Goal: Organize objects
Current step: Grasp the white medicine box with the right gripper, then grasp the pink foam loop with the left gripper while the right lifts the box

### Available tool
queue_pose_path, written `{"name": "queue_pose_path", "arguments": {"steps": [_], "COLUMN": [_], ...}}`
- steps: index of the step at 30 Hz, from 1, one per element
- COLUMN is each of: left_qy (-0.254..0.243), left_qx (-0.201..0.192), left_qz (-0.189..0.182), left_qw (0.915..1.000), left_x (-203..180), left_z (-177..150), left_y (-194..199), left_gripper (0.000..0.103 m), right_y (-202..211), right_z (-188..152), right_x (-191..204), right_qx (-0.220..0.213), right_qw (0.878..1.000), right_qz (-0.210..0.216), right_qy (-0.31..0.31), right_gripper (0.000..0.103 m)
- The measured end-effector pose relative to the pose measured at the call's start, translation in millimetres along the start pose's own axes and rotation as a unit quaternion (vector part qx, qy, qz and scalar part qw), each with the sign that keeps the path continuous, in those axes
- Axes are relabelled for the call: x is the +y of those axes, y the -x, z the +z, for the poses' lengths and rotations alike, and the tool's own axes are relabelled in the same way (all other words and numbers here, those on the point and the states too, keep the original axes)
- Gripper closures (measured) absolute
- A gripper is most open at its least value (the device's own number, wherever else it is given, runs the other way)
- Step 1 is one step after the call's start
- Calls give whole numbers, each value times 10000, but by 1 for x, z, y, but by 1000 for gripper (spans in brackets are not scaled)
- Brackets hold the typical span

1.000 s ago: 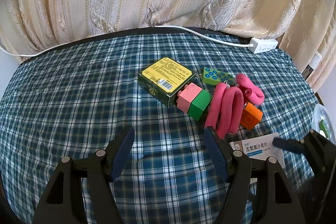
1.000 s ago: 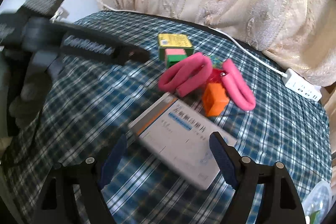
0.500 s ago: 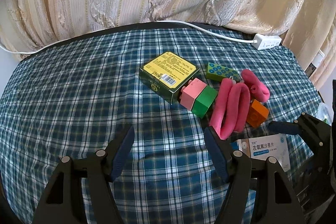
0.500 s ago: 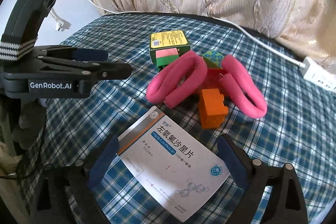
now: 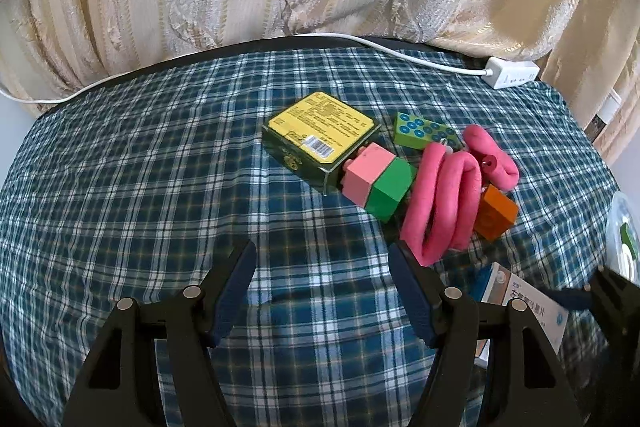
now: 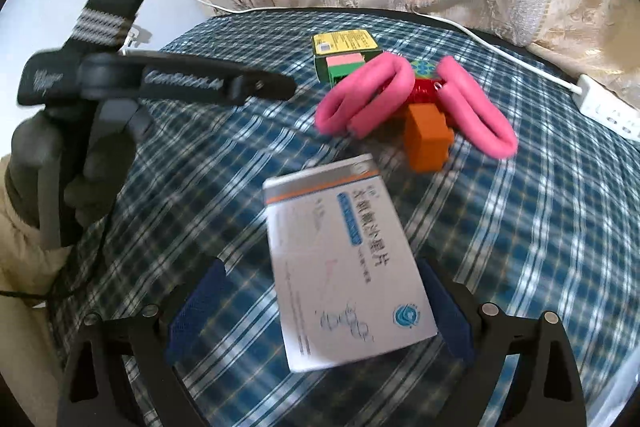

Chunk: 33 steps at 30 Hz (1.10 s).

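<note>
Your right gripper (image 6: pixel 320 301) is spread wide around the white medicine box (image 6: pixel 344 263) without touching it; your left gripper (image 5: pixel 322 279) hangs wide apart over the plaid desk (image 5: pixel 120 187).

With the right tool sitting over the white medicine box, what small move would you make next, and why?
Probably ease the right tool forward and down a little, then close on the white medicine box. Its jaws stand open on either side of the box's near end, without gripping it. The box lies flat on the plaid cloth, apart from the orange block, so nothing blocks a grasp.
</note>
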<state>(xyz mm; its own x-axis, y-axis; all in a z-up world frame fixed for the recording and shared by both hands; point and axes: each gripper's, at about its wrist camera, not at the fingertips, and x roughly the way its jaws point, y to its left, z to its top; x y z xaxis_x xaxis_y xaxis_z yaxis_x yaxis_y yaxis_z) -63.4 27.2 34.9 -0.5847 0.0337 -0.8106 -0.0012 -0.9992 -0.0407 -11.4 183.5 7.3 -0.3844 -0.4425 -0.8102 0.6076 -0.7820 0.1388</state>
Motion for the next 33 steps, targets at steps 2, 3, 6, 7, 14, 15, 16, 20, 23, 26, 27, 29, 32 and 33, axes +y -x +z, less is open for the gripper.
{"name": "queue_pose_path", "arguments": {"steps": [2,3,6,7,14,15,16,20,23,26,27,29,32,33], "left_qy": [-73,-105,-229,-266,-377,-390,-406,-474,-505,-558,-575,-609,-631,-622], "left_qx": [5,11,26,23,76,93,105,136,109,93,84,58,29,26], "left_qz": [-5,-19,-46,-36,-93,-112,-137,-248,-303,-298,-280,-220,-146,-128], "left_qw": [10000,9999,9997,9996,9992,9991,9990,9985,9982,9980,9979,9979,9979,9980], "left_x": [-6,-9,-19,-22,-38,-40,-43,-51,-57,-64,-66,-68,-68,-67], "left_z": [1,1,2,3,10,10,10,11,11,12,13,13,14,14], "left_y": [-1,-1,-3,-3,-8,-9,-9,-12,-13,-16,-17,-19,-25,-27], "left_gripper": [33,33,33,33,33,33,33,32,25,25,25,25,25,25], "right_y": [2,2,0,-2,0,1,3,6,10,12,11,11,11,11], "right_z": [-2,-2,-1,0,2,0,-1,-8,-14,-16,-15,-15,-16,-16], "right_x": [5,8,15,17,14,12,10,2,-5,-8,-9,-7,-7,-6], "right_qx": [-31,-53,-97,-104,-267,-287,-306,-360,-391,-407,-390,-372,-370,-372], "right_qw": [9998,9997,9984,9971,9937,9933,9926,9891,9851,9832,9831,9828,9828,9828], "right_qz": [-167,-228,-557,-744,-1058,-1079,-1125,-1291,-1446,-1487,-1494,-1525,-1527,-1522], "right_qy": [-39,-76,-99,-80,-245,-290,-335,-606,-849,-977,-985,-967,-969,-973], "right_gripper": [12,15,23,24,33,33,33,33,34,34,34,34,34,34]}}
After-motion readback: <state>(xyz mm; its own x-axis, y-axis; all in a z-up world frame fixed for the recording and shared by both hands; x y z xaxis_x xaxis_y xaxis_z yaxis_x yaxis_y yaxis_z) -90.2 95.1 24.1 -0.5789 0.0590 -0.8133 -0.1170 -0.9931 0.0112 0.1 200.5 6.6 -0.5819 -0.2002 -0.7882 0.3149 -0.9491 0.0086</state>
